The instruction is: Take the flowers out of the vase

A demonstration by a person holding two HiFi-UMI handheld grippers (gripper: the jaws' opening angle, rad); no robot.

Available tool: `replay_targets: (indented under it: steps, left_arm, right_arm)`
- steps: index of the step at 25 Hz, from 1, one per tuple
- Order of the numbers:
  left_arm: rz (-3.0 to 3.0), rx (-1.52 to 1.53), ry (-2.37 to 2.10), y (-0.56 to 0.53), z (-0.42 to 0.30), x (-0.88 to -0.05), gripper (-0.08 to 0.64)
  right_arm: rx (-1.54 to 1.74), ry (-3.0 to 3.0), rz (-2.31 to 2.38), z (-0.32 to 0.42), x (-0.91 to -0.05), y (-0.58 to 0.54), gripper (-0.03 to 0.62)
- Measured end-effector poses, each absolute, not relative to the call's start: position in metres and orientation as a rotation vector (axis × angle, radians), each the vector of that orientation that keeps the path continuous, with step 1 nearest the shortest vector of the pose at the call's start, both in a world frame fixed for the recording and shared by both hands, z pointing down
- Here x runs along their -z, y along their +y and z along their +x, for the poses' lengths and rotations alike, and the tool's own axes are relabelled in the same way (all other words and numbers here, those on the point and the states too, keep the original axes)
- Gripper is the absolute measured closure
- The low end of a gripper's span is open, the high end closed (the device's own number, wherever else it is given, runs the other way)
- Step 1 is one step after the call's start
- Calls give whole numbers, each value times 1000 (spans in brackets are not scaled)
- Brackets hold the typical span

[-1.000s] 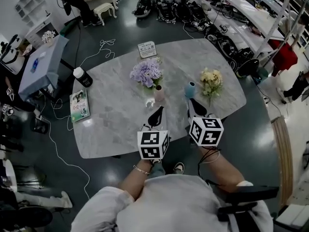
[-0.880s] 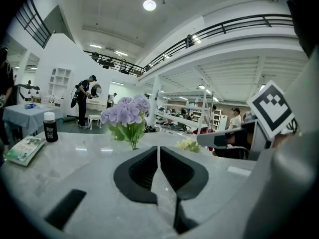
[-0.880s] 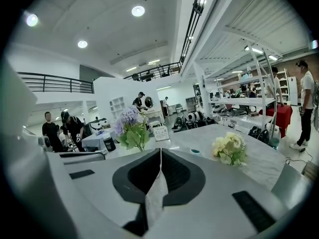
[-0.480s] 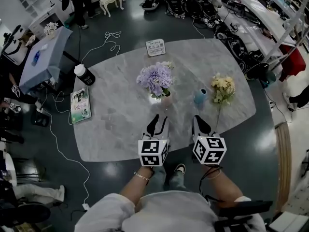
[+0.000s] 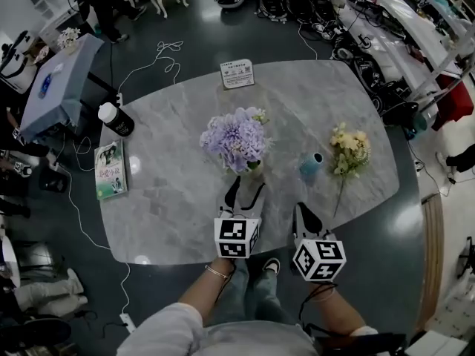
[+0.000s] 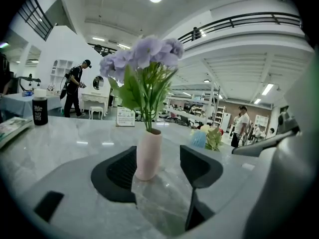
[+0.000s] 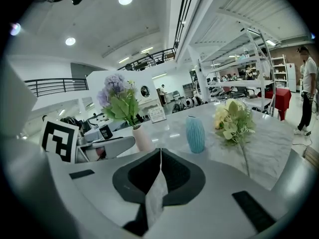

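While its jaws have just been opening and are now spread wide, the left hand-held gripper (image 6: 158, 166) is placed at the pink vase (image 6: 148, 153), which is seen between them, not pinched. The purple flowers (image 6: 144, 56) are held upright in that vase. The right hand-held gripper (image 7: 160, 156) is pressed together on nothing. Beyond it, the yellow flowers (image 7: 233, 119) are laid on the surface (image 5: 171, 162) beside the blue vase (image 7: 195, 127).

No legible text anywhere
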State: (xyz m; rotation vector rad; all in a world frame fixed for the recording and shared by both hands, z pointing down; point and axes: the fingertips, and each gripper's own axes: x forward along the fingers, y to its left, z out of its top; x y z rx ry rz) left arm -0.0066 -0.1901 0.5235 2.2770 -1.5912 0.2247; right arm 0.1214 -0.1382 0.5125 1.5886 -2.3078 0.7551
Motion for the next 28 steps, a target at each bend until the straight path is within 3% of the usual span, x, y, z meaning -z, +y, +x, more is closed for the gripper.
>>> replay_targets:
  steps: [28]
  left_arm:
    - [2333,-304,-1601,-244,-6,-562,293]
  right_arm:
    - [-837,-2372,1529,106,-538,-180,581]
